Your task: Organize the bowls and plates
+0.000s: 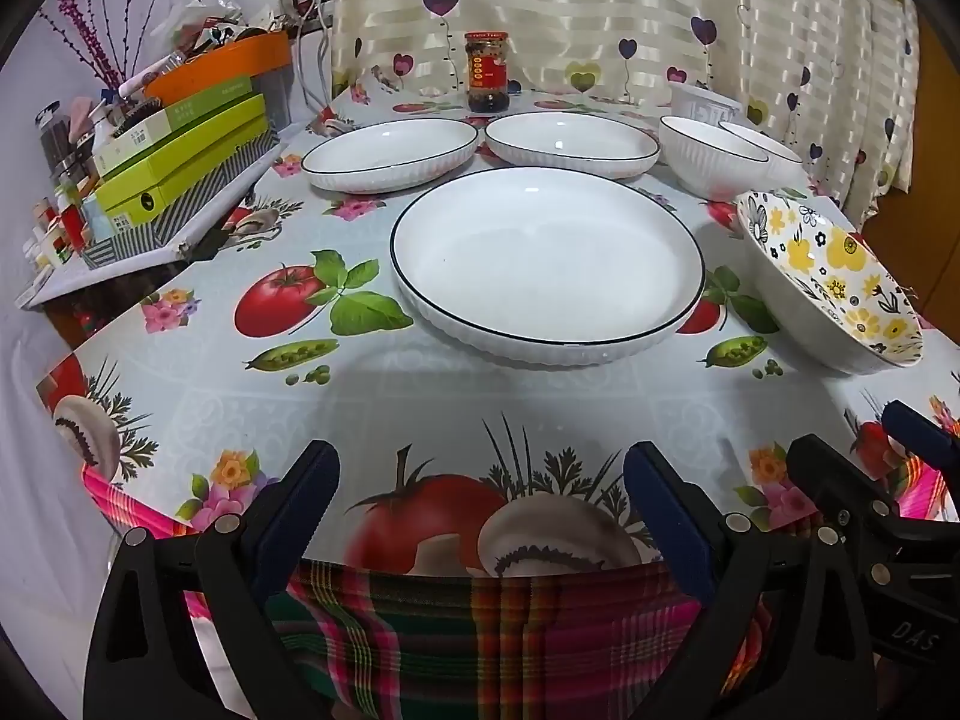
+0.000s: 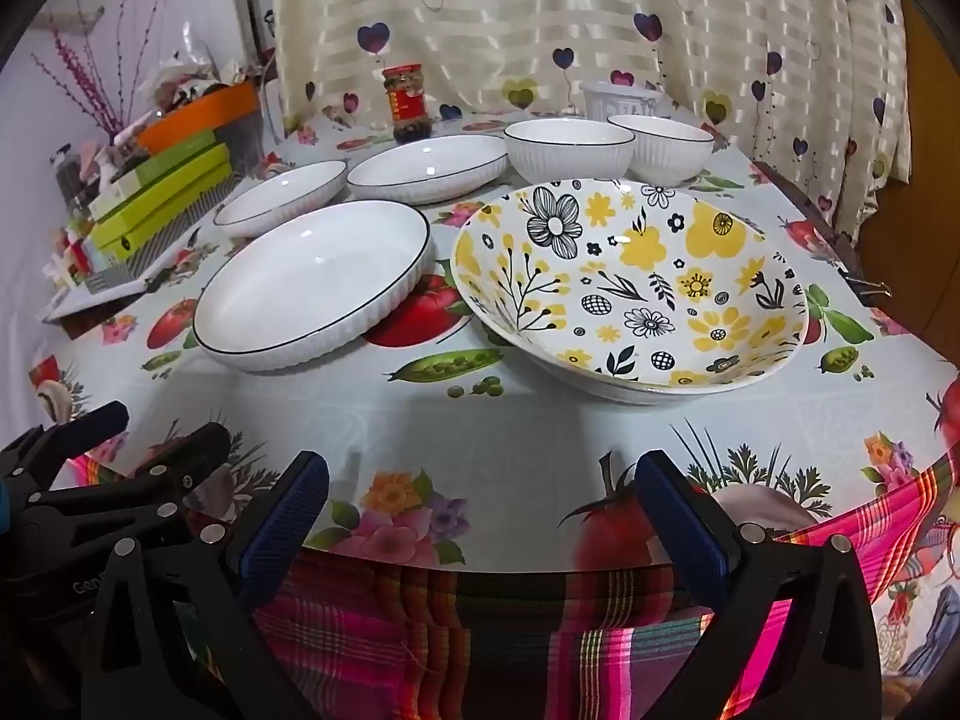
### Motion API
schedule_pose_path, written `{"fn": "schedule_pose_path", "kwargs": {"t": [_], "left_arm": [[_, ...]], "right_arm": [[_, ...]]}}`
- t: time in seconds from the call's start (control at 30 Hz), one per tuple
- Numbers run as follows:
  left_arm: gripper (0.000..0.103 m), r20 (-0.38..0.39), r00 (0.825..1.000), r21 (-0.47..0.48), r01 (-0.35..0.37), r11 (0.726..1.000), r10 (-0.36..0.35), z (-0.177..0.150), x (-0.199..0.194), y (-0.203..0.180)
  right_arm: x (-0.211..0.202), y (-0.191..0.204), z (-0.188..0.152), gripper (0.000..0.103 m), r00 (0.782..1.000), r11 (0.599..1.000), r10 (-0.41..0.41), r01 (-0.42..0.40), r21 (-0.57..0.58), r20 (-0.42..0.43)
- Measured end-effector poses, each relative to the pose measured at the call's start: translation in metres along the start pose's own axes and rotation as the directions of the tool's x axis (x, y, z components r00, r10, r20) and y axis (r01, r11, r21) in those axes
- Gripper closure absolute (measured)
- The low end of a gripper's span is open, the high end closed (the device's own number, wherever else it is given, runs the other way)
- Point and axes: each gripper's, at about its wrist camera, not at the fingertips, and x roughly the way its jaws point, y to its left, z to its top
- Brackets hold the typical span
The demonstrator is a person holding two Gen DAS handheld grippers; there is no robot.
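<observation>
A large white black-rimmed plate (image 1: pixel 546 264) (image 2: pixel 312 282) sits mid-table, with two smaller white plates behind it: one on the left (image 1: pixel 390 153) (image 2: pixel 282 195) and one on the right (image 1: pixel 570 141) (image 2: pixel 429 168). Two white ribbed bowls (image 1: pixel 711 156) (image 2: pixel 570 144) stand side by side at the back right. A yellow-flowered bowl (image 1: pixel 828 282) (image 2: pixel 630 288) sits on the right. My left gripper (image 1: pixel 480 498) is open and empty at the near table edge, in front of the large plate. My right gripper (image 2: pixel 480 504) is open and empty, in front of the flowered bowl.
A jar of sauce (image 1: pixel 487 72) (image 2: pixel 408 102) stands at the back by the curtain. A white container (image 1: pixel 699 102) sits behind the bowls. Green boxes (image 1: pixel 180 150) and clutter fill a side shelf at the left. A plaid cloth (image 1: pixel 480 630) hangs over the near edge.
</observation>
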Motion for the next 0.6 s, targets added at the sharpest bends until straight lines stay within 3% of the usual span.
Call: {"fn": "schedule_pose_path", "kwargs": {"t": [0.6], "left_arm": [[0.006,-0.005,1.000,0.012,-0.009,1.000,0.009,-0.0050,-0.0046,-0.0047]], "right_arm": [[-0.0055,-0.0021,-0.0004,0.000,1.000,1.000,0.002,-0.002,0.002,0.006]]}}
